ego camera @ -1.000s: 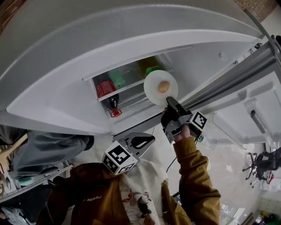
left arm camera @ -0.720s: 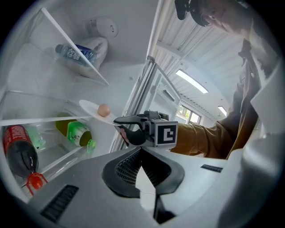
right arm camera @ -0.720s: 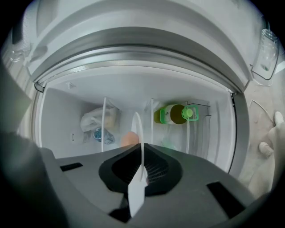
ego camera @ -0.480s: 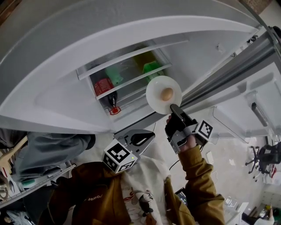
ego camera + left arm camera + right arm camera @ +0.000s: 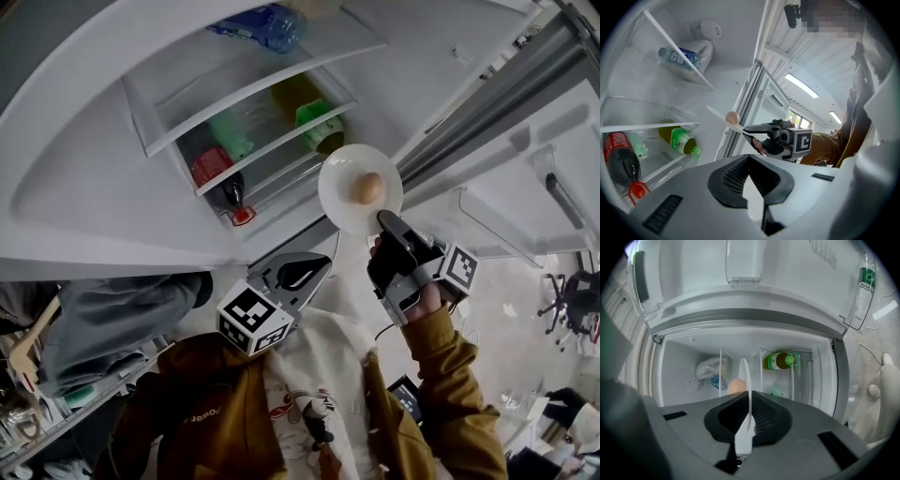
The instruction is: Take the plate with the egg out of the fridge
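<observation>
A white plate (image 5: 349, 195) carries a brown egg (image 5: 370, 187) and is held in the air in front of the open fridge's shelves (image 5: 234, 103). My right gripper (image 5: 386, 223) is shut on the plate's near rim. In the right gripper view the plate (image 5: 745, 376) stands edge-on between the jaws, with the egg (image 5: 736, 386) to its left. The left gripper view shows the plate (image 5: 723, 119), the egg (image 5: 732, 116) and the right gripper (image 5: 749, 131) from the side. My left gripper (image 5: 323, 268) hangs lower left near the person's chest, shut and holding nothing.
Inside the fridge lie a dark bottle with a red label (image 5: 217, 180), a yellow bottle with a green cap (image 5: 314, 117) and a blue water bottle (image 5: 262, 23) on the upper shelf. The open fridge door (image 5: 525, 187) with clear bins stands at the right. Cluttered shelving (image 5: 37, 394) is lower left.
The right gripper has drawn the plate and egg a little further from the shelves, toward the person. The head view has shifted, so the upper shelf shows now. The left gripper stays put.
</observation>
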### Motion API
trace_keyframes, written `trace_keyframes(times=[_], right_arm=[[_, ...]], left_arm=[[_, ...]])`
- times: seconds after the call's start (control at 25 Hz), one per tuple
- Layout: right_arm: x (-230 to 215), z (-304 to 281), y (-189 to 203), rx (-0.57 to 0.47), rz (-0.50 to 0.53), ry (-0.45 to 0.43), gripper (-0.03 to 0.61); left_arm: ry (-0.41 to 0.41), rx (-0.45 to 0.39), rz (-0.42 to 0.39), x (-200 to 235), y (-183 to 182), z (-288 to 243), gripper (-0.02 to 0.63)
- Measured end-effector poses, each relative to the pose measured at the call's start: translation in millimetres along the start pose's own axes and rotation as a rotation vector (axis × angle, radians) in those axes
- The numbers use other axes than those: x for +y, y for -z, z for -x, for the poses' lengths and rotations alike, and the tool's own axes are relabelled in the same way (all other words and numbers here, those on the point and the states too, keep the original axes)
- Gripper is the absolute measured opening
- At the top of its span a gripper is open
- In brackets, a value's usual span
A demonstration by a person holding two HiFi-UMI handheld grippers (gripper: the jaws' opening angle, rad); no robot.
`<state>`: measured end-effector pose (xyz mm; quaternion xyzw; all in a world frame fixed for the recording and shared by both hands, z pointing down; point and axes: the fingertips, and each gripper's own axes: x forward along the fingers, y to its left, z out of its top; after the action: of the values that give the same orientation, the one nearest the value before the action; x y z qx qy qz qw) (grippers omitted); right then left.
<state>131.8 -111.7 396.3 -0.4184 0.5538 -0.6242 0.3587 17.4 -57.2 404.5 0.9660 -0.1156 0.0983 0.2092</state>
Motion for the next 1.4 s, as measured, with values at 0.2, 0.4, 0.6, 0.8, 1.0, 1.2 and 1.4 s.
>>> trace_keyframes(times=[0.2,0.4,0.6,0.8,1.0,1.2,1.4], right_arm=[[-1,15,2,-0.007,-0.012,0.004,0.017],[-10,28,2,-0.010,-0.014,0.021,0.017],[-9,35,9,-0.031,-0.047,0.002,0.017],[-10,46,17,-0.026,-0.061,0.006,0.017],[-15,55,27,-0.032,-0.086,0.001,0.018],[-18,64,33,-0.062,-0.104,-0.005,0.017],[-23,67,38,-0.087,-0.092,0.003,0.017]], left_arm=[[0.004,-0.004,-0.007,-1,-1,-2,0.008],[0.002,-0.010,-0.013,1,-3,-3,0.008],[0.013,-0.001,-0.008,-1,-4,-3,0.008],[0.014,0.000,-0.005,0,-2,-2,0.008],[0.013,0.007,-0.004,0,-4,-9,0.008],[0.016,0.015,-0.001,-1,-2,-13,0.008],[0.007,0.012,-0.002,2,-3,-12,0.008]])
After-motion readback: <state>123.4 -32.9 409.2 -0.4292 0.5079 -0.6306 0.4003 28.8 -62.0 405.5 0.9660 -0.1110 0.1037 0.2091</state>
